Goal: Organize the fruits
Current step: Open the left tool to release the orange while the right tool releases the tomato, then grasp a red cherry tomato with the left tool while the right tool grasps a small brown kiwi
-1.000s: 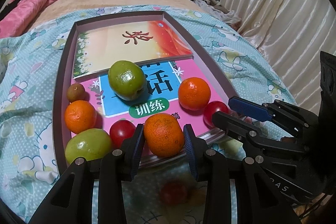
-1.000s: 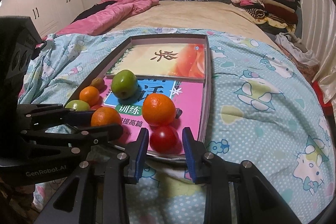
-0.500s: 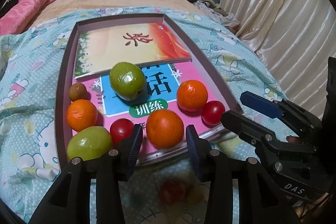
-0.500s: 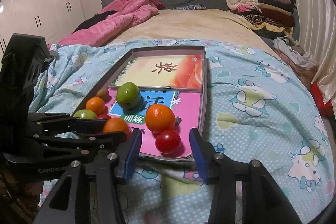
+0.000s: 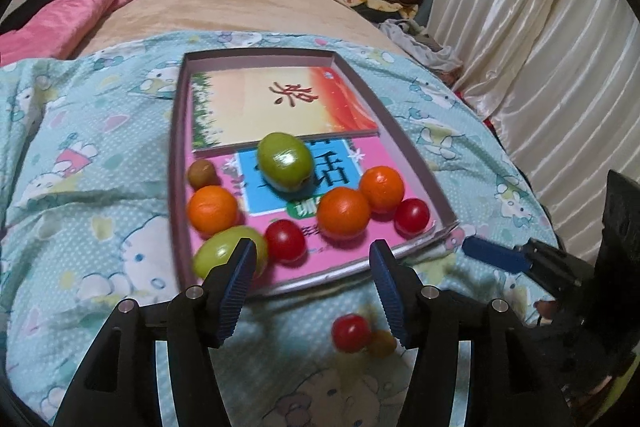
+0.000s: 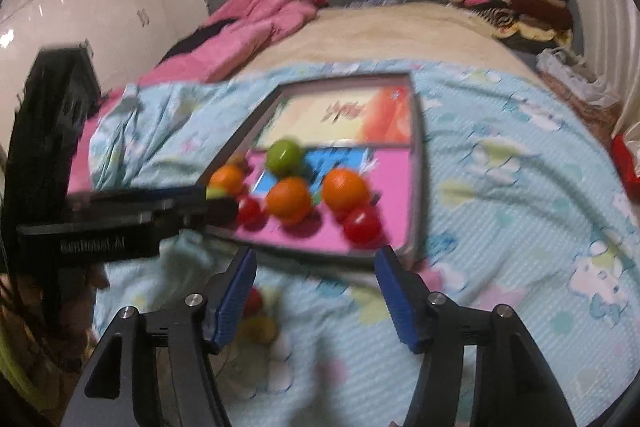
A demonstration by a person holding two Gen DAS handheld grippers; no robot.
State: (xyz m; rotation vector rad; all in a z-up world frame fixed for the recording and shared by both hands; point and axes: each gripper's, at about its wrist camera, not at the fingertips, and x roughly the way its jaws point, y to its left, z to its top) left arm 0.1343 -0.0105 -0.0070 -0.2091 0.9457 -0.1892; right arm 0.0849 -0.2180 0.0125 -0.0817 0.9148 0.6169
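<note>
The left gripper (image 5: 312,283) hangs over the near edge of the tray (image 5: 178,163), its jaws opening with nothing held between them; the middle orange (image 5: 343,213) sits on the pink book (image 5: 372,157) inside the tray, just beyond the fingertips and clear of both pads. A green fruit (image 5: 228,255) lies partly behind the left finger (image 5: 236,283), with a red tomato (image 5: 285,241) beside it. On the blue patterned bedspread (image 5: 92,211) in front of the tray, a loose tomato (image 5: 351,333) lies low between the jaws, close to the right-hand finger. The right gripper (image 6: 316,291) is likewise opening and empty, poised short of the tray's near rim; the tomato at the tray's near corner (image 6: 361,225) rests beyond its tips. This view is blurred.
</note>
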